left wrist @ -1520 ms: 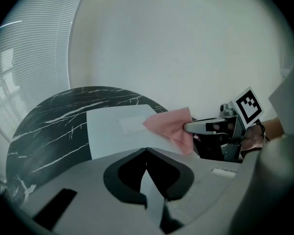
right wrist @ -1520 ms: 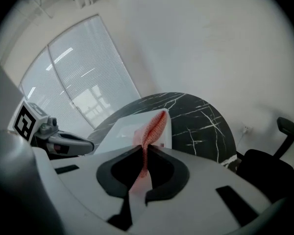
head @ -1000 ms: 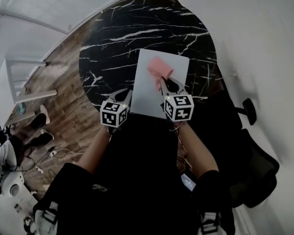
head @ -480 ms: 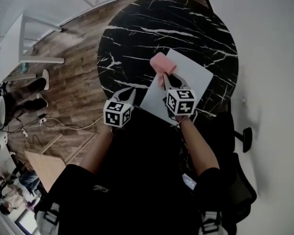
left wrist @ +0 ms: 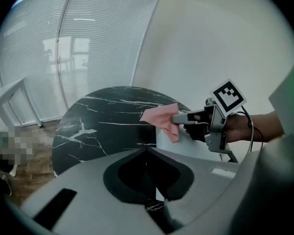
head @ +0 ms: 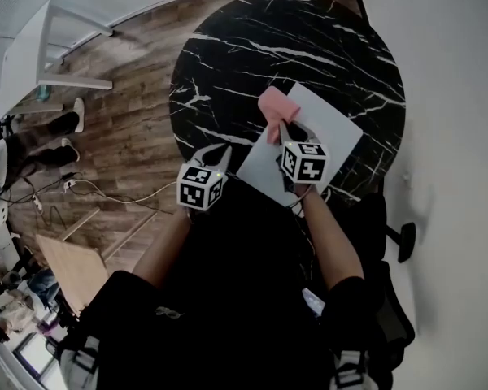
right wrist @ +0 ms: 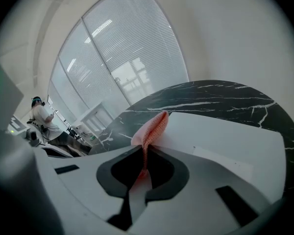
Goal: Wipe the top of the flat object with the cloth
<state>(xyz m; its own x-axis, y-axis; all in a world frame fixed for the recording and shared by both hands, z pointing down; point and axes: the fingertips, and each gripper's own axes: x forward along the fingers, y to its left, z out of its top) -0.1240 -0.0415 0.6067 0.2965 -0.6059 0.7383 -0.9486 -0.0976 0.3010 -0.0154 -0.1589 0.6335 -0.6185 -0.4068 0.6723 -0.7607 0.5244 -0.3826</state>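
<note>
Cloth [head: 271,105] in right tongs [head: 281,128], perhaps aloft

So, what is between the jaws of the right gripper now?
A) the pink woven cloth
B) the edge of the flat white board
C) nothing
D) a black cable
A: the right gripper has its jaws closed on the pink woven cloth.

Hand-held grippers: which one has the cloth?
The right hand-held gripper: its jaws pinch the pink cloth at the edge of the white sheet. The left hand-held gripper is shut on nothing.
</note>
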